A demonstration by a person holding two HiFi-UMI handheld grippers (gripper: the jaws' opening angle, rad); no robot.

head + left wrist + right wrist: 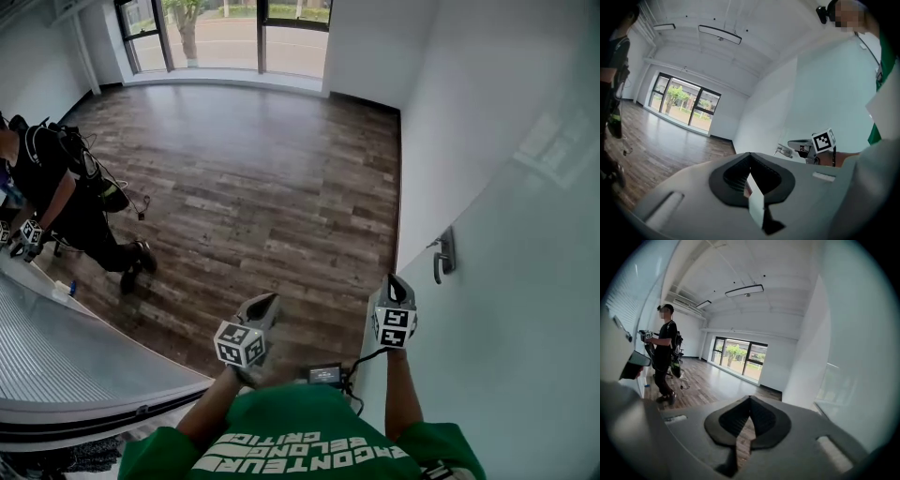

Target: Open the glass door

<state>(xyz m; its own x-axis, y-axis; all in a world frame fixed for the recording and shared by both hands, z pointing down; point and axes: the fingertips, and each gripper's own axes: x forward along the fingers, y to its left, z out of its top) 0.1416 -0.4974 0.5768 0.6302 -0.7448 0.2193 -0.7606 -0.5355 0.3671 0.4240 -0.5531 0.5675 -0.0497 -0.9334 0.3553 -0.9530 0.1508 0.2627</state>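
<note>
Where the glass door (pixel 511 309) runs along the right edge of the floor (pixel 262 187) in the head view, its lever handle (pixel 443 255) sits just ahead of the right gripper (pixel 395 286), untouched. In the left gripper view the left gripper (pixel 749 161) has its jaws closed tip to tip on nothing, and the right gripper view shows the same. The pane is probably heavy and slick, so the stiff handle is the place to grip.

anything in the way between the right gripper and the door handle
Nothing visible does. In the head view the right gripper is just below and left of the handle on the glass door, with only open air between them. The left gripper is off to the left of that path.
</note>
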